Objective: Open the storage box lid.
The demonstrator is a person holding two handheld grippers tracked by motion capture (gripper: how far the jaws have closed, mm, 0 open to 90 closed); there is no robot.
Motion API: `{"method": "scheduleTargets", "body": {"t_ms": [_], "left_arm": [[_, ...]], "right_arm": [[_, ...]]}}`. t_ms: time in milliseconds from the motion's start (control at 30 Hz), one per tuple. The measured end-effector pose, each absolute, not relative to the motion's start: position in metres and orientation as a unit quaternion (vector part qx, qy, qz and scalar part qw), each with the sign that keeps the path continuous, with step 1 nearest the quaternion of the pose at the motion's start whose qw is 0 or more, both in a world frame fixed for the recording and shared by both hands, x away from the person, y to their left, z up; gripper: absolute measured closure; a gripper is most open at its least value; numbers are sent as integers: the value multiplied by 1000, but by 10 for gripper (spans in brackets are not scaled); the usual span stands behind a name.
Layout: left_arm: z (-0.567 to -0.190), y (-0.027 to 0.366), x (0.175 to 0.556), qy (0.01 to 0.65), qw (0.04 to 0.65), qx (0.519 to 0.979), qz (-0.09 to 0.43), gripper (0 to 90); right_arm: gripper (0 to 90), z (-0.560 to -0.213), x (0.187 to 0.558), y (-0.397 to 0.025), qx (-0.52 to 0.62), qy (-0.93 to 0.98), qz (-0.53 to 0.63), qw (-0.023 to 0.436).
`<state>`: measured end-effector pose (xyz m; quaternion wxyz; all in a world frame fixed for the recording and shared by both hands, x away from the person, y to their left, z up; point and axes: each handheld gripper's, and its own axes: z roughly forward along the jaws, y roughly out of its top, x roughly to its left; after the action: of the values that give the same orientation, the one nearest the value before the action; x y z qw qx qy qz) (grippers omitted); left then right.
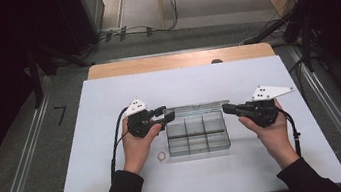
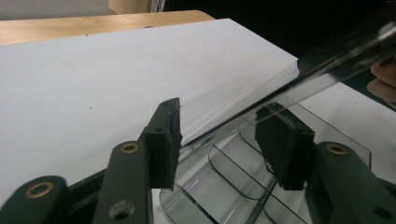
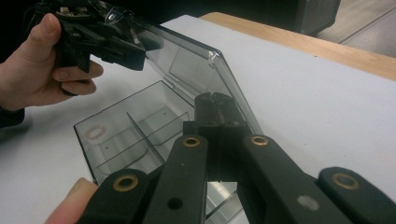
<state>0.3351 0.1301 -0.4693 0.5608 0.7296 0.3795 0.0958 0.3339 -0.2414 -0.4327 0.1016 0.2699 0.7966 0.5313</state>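
A clear smoky plastic compartment box (image 1: 199, 151) sits mid-board with its hinged lid (image 1: 195, 107) raised along the back. My left gripper (image 1: 166, 115) is at the lid's left end. In the left gripper view it (image 2: 222, 126) stands open, and the lid's edge (image 2: 299, 79) runs between its jaws without either pad pressing on it. My right gripper (image 1: 226, 109) is at the box's right back corner. In the right gripper view it (image 3: 215, 100) is shut, its tips pinched at the right end of the lid (image 3: 187, 60). The compartments (image 3: 135, 116) look empty.
A small pale rubber band (image 1: 161, 155) lies on the white board (image 1: 108, 99) just left of the box's front corner. The wooden table edge (image 1: 178, 60) runs behind the board. There is free room on the board all around the box.
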Motion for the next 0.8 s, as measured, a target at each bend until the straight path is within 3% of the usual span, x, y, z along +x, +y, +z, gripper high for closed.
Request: {"method": "scheduleTargets", "body": {"t_ms": [300, 400, 800], "left_arm": [[-468, 130, 339, 376, 563, 730, 91, 565], [-468, 131, 339, 377, 565, 729, 87, 568], [-469, 131, 344, 384, 565, 726, 85, 599]], "right_arm": [[875, -434, 333, -249, 260, 790, 546, 102], [824, -438, 331, -255, 252, 785, 556, 103], [367, -452, 350, -255, 294, 765, 564, 102]]}}
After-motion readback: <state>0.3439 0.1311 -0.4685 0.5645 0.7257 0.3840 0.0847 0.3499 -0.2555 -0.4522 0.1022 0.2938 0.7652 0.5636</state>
